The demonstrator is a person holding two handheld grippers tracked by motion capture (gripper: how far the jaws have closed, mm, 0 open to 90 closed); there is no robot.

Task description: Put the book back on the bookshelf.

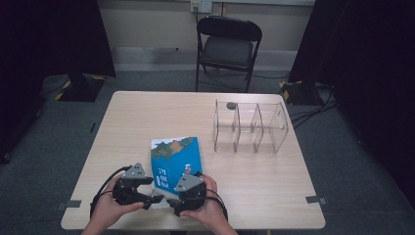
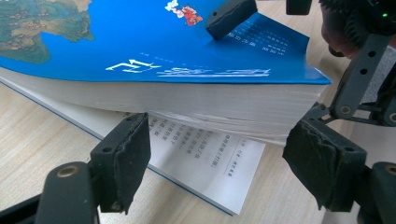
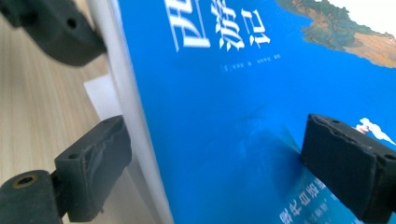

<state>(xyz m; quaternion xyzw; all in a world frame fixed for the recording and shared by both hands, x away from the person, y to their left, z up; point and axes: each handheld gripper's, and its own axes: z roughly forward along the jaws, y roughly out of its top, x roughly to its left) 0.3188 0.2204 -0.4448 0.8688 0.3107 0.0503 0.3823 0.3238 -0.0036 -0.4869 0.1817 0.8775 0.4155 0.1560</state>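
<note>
Thick blue glossy paperback book [image 1: 176,159] lies on pale woodgrain table [image 1: 147,112].

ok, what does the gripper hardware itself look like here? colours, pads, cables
Both handheld units are matte black. The left gripper and right gripper each carry a grey three-cornered plate on top, and black cables loop from them beside the wrists. The left gripper's pads are thick black rubbery blocks with worn edges, on black arms with brass-coloured pivot holes. Forearms bare, no sleeves visible.

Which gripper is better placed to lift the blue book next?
Right. The right gripper already straddles the blue book, one jaw on the cover, one under the pages. The left gripper faces its edge, gripping nothing.
</note>
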